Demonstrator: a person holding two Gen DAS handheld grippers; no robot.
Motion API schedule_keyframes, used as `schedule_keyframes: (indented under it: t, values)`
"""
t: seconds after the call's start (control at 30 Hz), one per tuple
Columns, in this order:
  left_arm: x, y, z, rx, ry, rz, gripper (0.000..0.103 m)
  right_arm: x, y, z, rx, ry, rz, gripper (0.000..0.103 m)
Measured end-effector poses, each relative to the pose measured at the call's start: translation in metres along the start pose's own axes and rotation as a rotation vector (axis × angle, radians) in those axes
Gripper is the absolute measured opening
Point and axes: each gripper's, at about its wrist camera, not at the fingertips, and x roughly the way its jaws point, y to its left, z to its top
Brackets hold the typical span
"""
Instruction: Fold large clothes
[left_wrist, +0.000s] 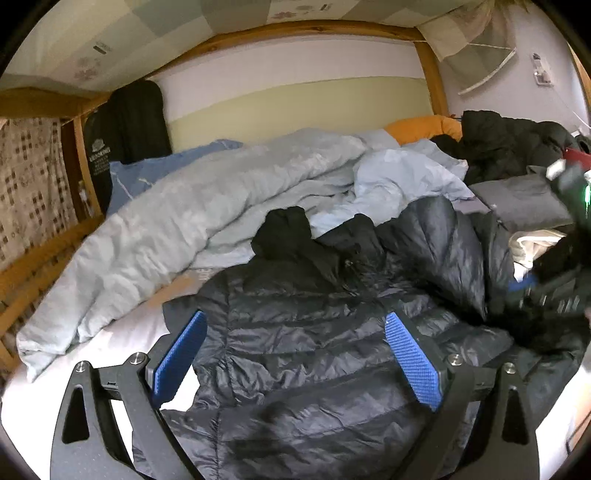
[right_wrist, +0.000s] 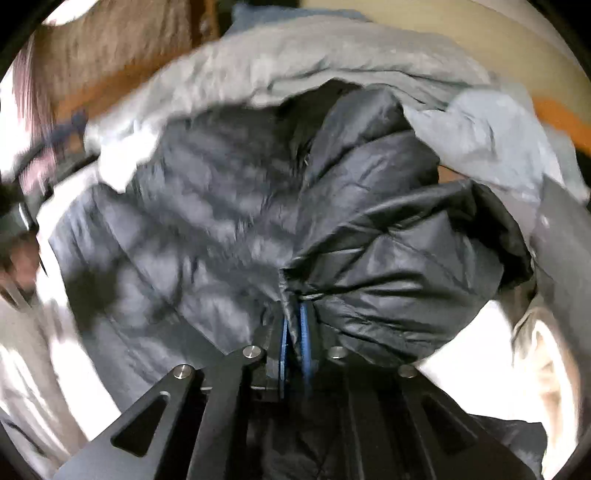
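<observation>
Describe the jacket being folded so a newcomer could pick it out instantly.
On the wooden bunk bed, in front of the rumpled pale-blue duvet, lies the black puffer jacket. Its shiny, horizontally quilted shell sets it apart from the matte dark clothes piled at the right.

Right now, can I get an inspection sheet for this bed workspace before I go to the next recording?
Surface: white bed sheet, mostly covered.
Job's things: black puffer jacket spread out, one part lifted and bunched.
Clutter: pale blue duvet, orange pillow, dark clothes pile.
Grippers: left gripper open over the jacket; right gripper shut on a jacket fold.
Cables: nothing seen.
Surroundings: wooden bunk frame, wall beyond.
</observation>
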Motion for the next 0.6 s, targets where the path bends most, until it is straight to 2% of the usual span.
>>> schedule_keyframes:
  t: [0.03, 0.07, 0.1, 0.17, 0.27, 0.33, 0.4, 0.5, 0.6]
  values:
    - [0.002, 0.002, -0.001, -0.023, 0.021, -0.018, 0.097, -0.014, -0.003, 0.003, 0.033, -0.050, 0.027, 0.040]
    - [0.006, 0.003, -0.002, -0.052, 0.050, -0.042, 0.097, -0.020, -0.003, 0.005, 0.042, -0.078, 0.032, 0.055]
    - [0.009, 0.004, -0.003, -0.072, 0.074, -0.066, 0.097, -0.033, -0.002, 0.008, 0.053, -0.136, 0.015, 0.078]
    - [0.012, 0.001, -0.005, -0.066, 0.088, -0.073, 0.097, -0.050, -0.001, 0.009, 0.059, -0.225, -0.020, 0.079]
    - [0.011, -0.004, -0.009, -0.016, 0.064, -0.033, 0.097, -0.063, -0.008, 0.014, 0.100, -0.281, -0.069, 0.079]
    - [0.011, -0.005, -0.009, -0.015, 0.064, -0.046, 0.097, -0.065, -0.022, 0.020, 0.178, -0.312, -0.117, 0.079]
    - [0.010, -0.002, -0.009, -0.044, 0.065, -0.093, 0.097, -0.072, -0.045, 0.017, 0.328, -0.364, -0.156, 0.079]
    - [0.007, -0.004, -0.007, -0.055, 0.061, -0.119, 0.097, -0.073, -0.070, 0.016, 0.439, -0.377, -0.156, 0.079]
    - [0.006, -0.008, -0.008, -0.036, 0.055, -0.125, 0.097, -0.064, -0.084, 0.018, 0.476, -0.372, -0.187, 0.079]
